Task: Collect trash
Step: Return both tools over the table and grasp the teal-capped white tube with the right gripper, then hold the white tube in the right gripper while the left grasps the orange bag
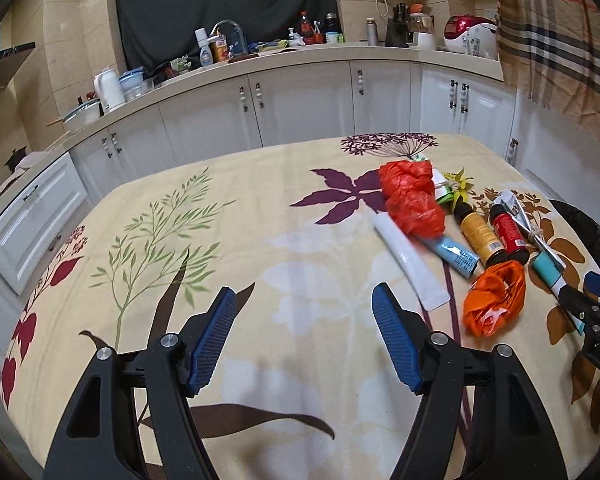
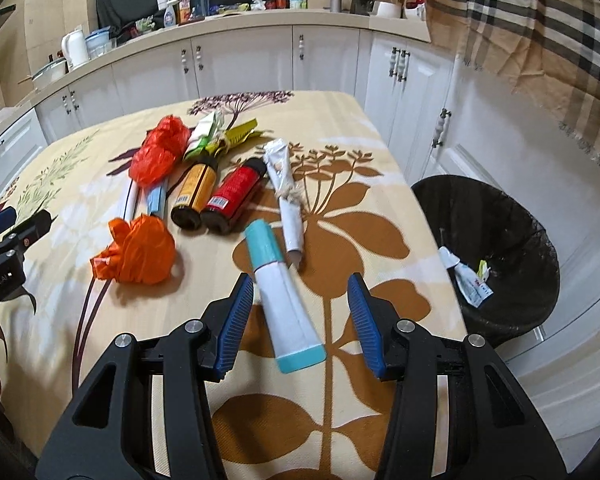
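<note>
Trash lies on the flowered tablecloth (image 2: pixel 360 152). A white tube with teal ends (image 2: pixel 284 300) lies between the open jaws of my right gripper (image 2: pixel 302 312), not gripped. Beyond it lie a crumpled silver-white tube (image 2: pixel 286 188), a red bottle (image 2: pixel 234 196), an orange-labelled bottle (image 2: pixel 196 192), an orange bag (image 2: pixel 140 250), a red bag (image 2: pixel 160 152) and wrappers (image 2: pixel 220 136). My left gripper (image 1: pixel 304 336) is open and empty over bare cloth, left of the orange bag (image 1: pixel 496 296) and a white tube (image 1: pixel 410 264).
A black-lined trash bin (image 2: pixel 492 240) stands on the floor right of the table, with some wrappers inside. White kitchen cabinets (image 1: pixel 300 104) and a cluttered counter run behind the table. A plaid cloth (image 2: pixel 540 40) hangs at upper right.
</note>
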A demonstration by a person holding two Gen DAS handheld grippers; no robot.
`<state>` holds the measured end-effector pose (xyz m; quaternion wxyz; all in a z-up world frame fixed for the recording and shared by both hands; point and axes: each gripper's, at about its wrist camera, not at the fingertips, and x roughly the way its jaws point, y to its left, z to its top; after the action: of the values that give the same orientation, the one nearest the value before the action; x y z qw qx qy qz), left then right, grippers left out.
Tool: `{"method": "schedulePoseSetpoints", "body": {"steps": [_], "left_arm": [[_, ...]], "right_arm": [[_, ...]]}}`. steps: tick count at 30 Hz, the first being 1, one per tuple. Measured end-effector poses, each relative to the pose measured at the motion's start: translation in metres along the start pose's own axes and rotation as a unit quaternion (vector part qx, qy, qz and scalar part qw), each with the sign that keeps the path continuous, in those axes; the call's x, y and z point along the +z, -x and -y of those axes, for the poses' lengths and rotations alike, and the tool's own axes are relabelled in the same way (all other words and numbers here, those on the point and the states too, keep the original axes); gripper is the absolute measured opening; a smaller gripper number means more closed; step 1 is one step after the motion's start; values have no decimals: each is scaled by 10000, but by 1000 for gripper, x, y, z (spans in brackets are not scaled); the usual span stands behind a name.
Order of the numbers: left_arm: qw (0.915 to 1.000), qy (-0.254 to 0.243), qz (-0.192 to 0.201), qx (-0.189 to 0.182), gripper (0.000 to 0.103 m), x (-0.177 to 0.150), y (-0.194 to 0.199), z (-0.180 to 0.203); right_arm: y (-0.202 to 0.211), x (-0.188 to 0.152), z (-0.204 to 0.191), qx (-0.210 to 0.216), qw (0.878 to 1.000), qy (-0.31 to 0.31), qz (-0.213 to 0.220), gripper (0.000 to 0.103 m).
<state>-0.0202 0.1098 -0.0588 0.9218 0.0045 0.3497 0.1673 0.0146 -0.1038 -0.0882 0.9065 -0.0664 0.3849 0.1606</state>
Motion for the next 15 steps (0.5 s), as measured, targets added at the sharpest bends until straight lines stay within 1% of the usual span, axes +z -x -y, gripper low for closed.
{"method": "schedulePoseSetpoints", "body": {"steps": [2, 5, 6, 7, 15], "left_arm": [[10000, 14, -5, -14, 69, -1, 0, 0], [10000, 6, 3, -40, 69, -2, 2, 0], [10000, -1, 5, -49, 69, -2, 2, 1], [10000, -4, 5, -58, 69, -2, 2, 1], [9999, -47, 31, -143, 69, -1, 4, 8]], "right_arm": [[-3, -2, -2, 16, 10000, 37, -75, 45], [-4, -5, -6, -29, 9999, 151, -76, 34], [-4, -5, -6, -7, 9998, 168, -76, 25], [-3, -5, -7, -3, 9998, 190, -77, 22], [2, -8, -9, 62, 9997, 245, 15, 19]]}}
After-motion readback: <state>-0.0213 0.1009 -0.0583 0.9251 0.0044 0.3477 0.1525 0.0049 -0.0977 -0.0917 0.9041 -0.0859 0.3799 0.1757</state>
